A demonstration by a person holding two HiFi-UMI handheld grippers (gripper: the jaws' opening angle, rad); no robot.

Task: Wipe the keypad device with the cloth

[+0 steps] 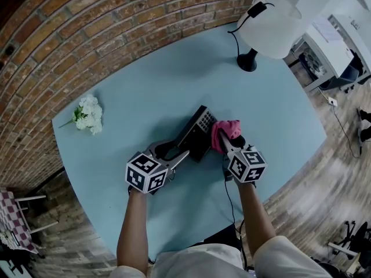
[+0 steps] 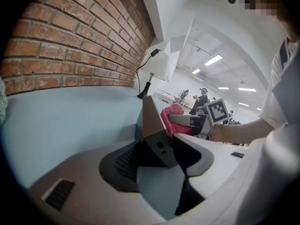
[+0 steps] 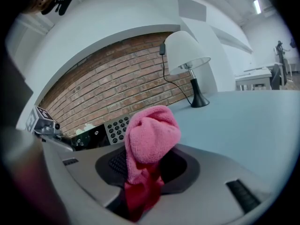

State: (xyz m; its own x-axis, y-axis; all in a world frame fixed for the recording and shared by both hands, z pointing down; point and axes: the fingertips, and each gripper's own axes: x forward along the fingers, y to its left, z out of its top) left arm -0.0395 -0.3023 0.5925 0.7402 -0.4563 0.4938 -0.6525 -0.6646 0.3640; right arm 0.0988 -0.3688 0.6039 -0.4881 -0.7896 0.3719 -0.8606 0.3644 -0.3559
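Observation:
The black keypad device (image 1: 196, 135) lies tilted in the middle of the pale blue table (image 1: 145, 86), with its grey keys (image 1: 205, 120) at the far end. My left gripper (image 1: 177, 151) is shut on its near left end; in the left gripper view the device's corner (image 2: 157, 139) sits between the jaws of that gripper (image 2: 161, 153). My right gripper (image 1: 226, 142) is shut on a bunched pink cloth (image 1: 225, 132), held against the device's right side. In the right gripper view the cloth (image 3: 151, 139) stands up from that gripper (image 3: 143, 172), hiding part of the keypad device (image 3: 110, 129).
A white-shaded lamp (image 1: 269, 19) on a black base (image 1: 247, 61) stands at the table's far right corner. White flowers (image 1: 88, 114) lie at the left edge. A brick wall (image 1: 87, 33) runs behind. People stand far off in the room (image 2: 201, 100).

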